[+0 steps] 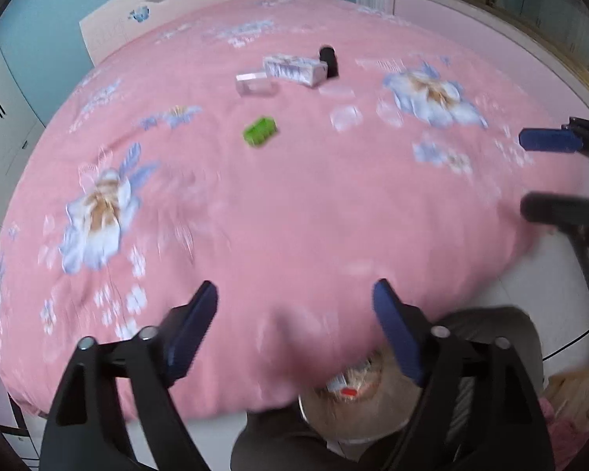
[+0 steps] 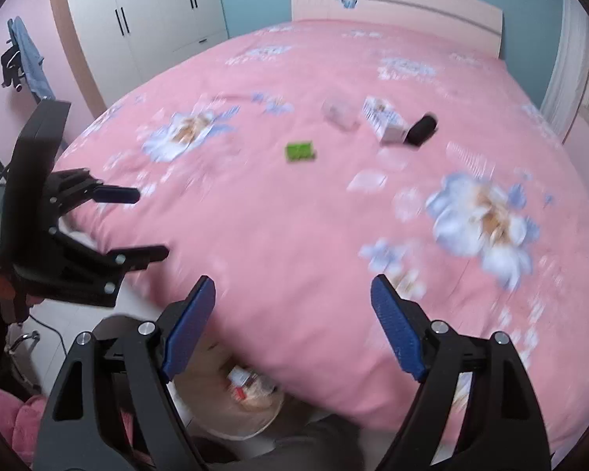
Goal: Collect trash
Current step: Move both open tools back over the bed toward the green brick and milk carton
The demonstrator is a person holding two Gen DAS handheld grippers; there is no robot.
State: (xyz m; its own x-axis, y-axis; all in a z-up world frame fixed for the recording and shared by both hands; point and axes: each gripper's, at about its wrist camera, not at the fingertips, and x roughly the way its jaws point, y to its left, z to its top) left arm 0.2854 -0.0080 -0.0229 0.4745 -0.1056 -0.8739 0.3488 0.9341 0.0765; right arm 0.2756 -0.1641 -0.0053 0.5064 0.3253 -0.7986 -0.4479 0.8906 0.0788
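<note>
Left wrist view: we see the green packet (image 1: 260, 131) lying flat mid-bed on the pink bedspread (image 1: 294, 204), long axis running from 8 to 2 o'clock. Our left gripper (image 1: 294, 322) has its jaws spread wide with nothing between them; our right gripper (image 2: 292, 314) is equally wide and empty. At 6 o'clock, below the bed edge, sits the trash bin (image 1: 357, 412).

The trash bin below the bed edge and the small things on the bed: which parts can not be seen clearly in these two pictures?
- Trash bin, left wrist view: the pink bedcover hides its far part; the contents are blurred.
- Trash bin, right wrist view: the right gripper covers one side.
- Clear wrappers, left wrist view: motion blur, so their number is unclear.
- Flowered box, right wrist view: print too small to read.
</note>
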